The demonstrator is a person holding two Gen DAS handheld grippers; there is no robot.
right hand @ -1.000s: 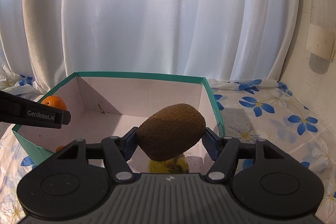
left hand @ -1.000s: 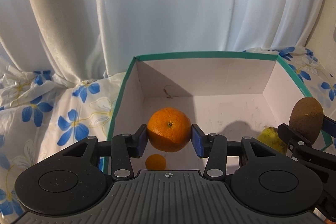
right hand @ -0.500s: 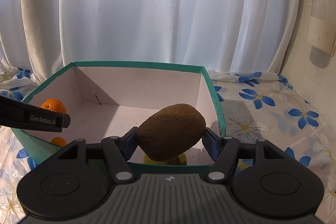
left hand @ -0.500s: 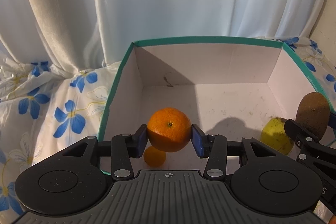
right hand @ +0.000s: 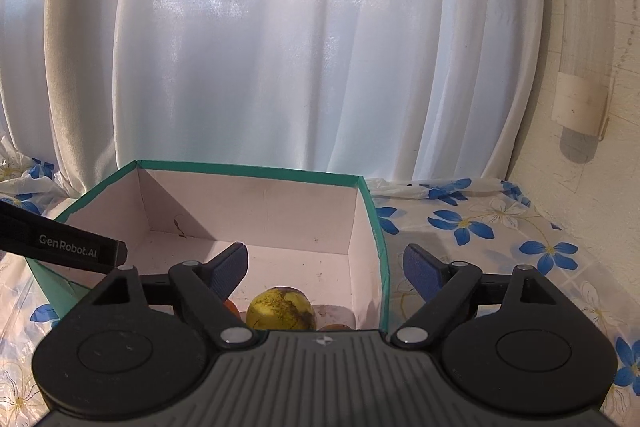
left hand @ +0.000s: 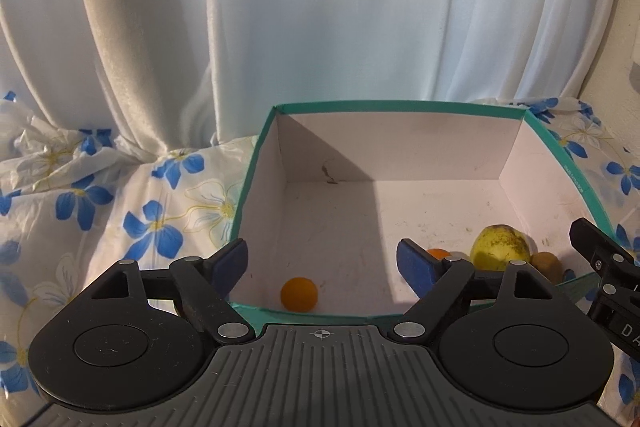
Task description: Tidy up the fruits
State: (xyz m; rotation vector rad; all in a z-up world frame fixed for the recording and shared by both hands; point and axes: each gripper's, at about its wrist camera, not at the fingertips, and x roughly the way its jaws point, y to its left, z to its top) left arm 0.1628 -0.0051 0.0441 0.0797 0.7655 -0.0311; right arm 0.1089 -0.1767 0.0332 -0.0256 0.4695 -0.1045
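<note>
Both grippers released fruit since earlier frame: left gripper (left hand: 322,263) and right gripper (right hand: 325,267) now spread wide, nothing between pads. Landmark: teal box (left hand: 400,105). Small orange (left hand: 299,295) at box near wall. Larger orange (left hand: 439,253), yellow pear (left hand: 500,247), kiwi (left hand: 545,263) clustered in near-right corner. White curtain (left hand: 320,7) beyond box.

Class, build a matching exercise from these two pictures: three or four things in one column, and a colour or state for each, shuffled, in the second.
Things:
1. cardboard box rim
2. speckled pear
3. small round fruit by the near box wall
4. left gripper

Colours or states:
A. orange
B. open, holding nothing
C. teal
D. yellow-green

Pairs: 1-C, 2-D, 3-A, 4-B
</note>
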